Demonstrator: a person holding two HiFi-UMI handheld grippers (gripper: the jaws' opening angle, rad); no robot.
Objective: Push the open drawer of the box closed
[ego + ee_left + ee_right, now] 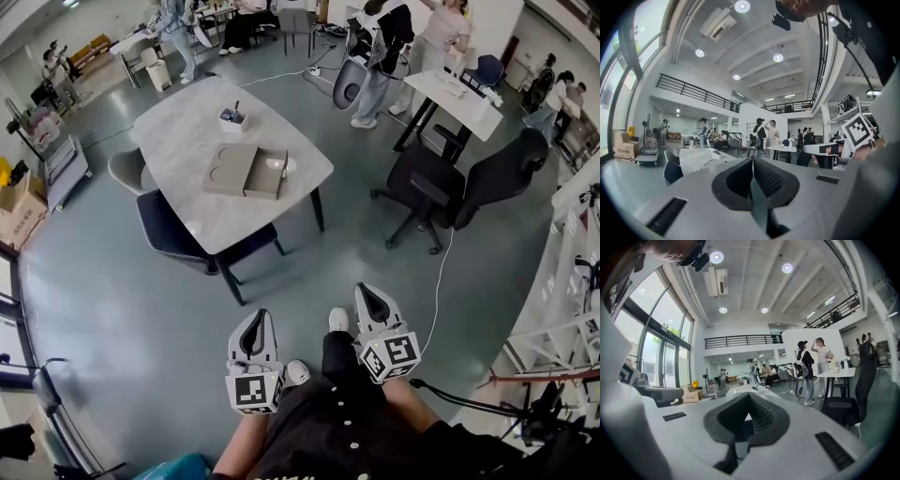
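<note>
A flat tan box (228, 169) lies on the grey table (187, 141), far ahead of me. Its drawer (268, 175) is pulled out to the right, with something white in it. Both grippers are held low by my legs, well away from the table. The left gripper (255, 321) is shut with nothing in it; its jaws meet in the left gripper view (752, 163), with the table (693, 159) small in the distance. The right gripper (367, 298) is shut too and holds nothing, its jaws closed together in the right gripper view (749, 398).
A small white holder (232, 117) stands on the table behind the box. Dark chairs (178, 234) sit at the table's near side. Black office chairs (450, 183) and a white desk (459, 94) stand to the right. People stand at the back. A cable (439, 281) runs over the floor.
</note>
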